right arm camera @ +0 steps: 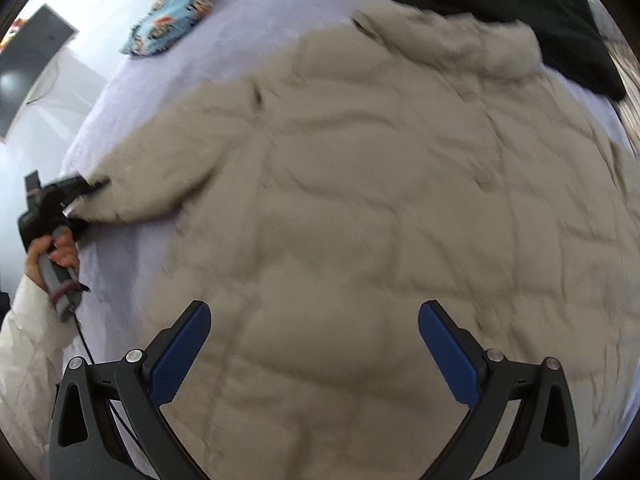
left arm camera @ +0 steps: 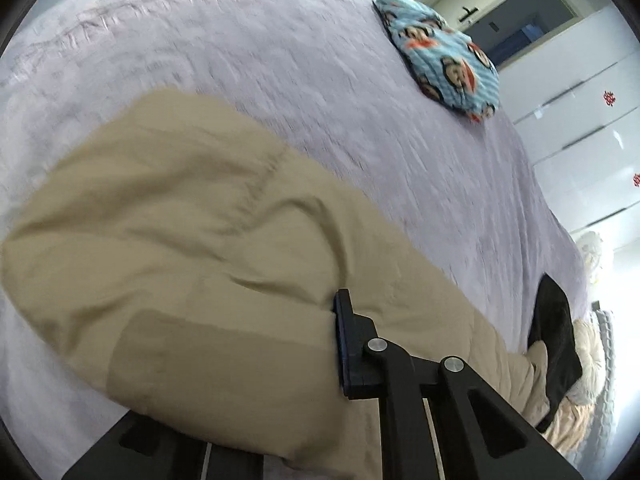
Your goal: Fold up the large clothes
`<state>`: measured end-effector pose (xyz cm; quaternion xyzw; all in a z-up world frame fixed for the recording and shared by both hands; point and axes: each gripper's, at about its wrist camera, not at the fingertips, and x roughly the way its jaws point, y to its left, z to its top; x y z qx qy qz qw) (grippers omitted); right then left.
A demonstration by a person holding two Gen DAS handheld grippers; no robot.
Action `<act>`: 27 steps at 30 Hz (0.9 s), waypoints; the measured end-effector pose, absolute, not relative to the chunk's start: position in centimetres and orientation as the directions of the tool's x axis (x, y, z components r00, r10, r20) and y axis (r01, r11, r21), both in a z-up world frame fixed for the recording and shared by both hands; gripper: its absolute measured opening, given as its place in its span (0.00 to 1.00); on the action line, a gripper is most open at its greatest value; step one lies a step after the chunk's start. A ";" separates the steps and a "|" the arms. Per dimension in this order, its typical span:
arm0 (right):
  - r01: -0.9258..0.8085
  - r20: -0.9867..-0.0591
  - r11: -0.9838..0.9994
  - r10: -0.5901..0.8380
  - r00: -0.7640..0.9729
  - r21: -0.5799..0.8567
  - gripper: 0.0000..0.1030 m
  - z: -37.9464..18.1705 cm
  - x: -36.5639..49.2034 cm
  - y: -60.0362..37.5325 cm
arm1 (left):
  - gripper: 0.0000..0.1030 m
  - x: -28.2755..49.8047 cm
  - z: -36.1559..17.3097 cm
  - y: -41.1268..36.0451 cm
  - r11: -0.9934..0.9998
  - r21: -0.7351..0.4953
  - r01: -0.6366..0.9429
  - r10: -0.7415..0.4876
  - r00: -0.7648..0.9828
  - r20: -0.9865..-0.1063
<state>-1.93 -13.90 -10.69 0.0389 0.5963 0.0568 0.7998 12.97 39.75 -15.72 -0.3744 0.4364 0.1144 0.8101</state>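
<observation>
A beige quilted jacket (right arm camera: pixel 360 200) lies spread flat on a lavender bed cover (right arm camera: pixel 248 12), collar toward the far side. Its left sleeve (left arm camera: pixel 180 220) stretches out to the bed's edge. My left gripper (left arm camera: pixel 334 336) is shut on the sleeve's cuff; one black finger (left arm camera: pixel 344 320) shows and the cuff hides the other. In the right wrist view that left gripper (right arm camera: pixel 94 184) pinches the cuff end, held by a hand (right arm camera: pixel 60 248). My right gripper (right arm camera: pixel 314 344) hangs open above the jacket's lower body with nothing between its blue pads (right arm camera: pixel 180 352).
A black garment (right arm camera: pixel 520 12) lies beyond the jacket's collar, also seen as the black garment (left arm camera: pixel 556 340) past the sleeve. A blue monkey-print cloth (left arm camera: pixel 444 56) sits on the far part of the bed. White wardrobe doors (left arm camera: pixel 580 100) stand beside the bed.
</observation>
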 end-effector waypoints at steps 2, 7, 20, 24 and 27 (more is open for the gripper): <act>-0.073 -0.941 0.987 0.157 0.301 0.141 1.00 -10.5 -0.6 -12.8 | 0.09 13.0 -14.1 38.6 0.735 -0.465 -0.493 -0.095 0.605 -0.790; -0.113 -0.919 0.976 0.211 0.332 0.184 0.97 -11.5 3.2 -9.8 | 0.09 11.6 -9.1 35.9 0.882 -0.290 -0.371 0.024 0.650 -0.759; -0.015 -0.900 0.920 0.387 0.201 0.392 0.18 -20.5 7.8 -6.2 | 0.09 11.7 -1.3 27.7 0.966 -0.239 -0.094 -0.095 0.735 -0.671; 0.031 -0.865 0.874 0.474 0.164 0.485 0.17 -20.8 7.6 -8.0 | 0.09 12.2 1.4 20.0 0.968 -0.239 0.072 -0.214 0.730 -0.649; 0.057 -0.824 0.828 0.545 0.155 0.558 0.17 -19.6 6.2 -10.7 | 0.09 12.3 2.6 14.1 0.960 -0.236 0.151 -0.271 0.707 -0.653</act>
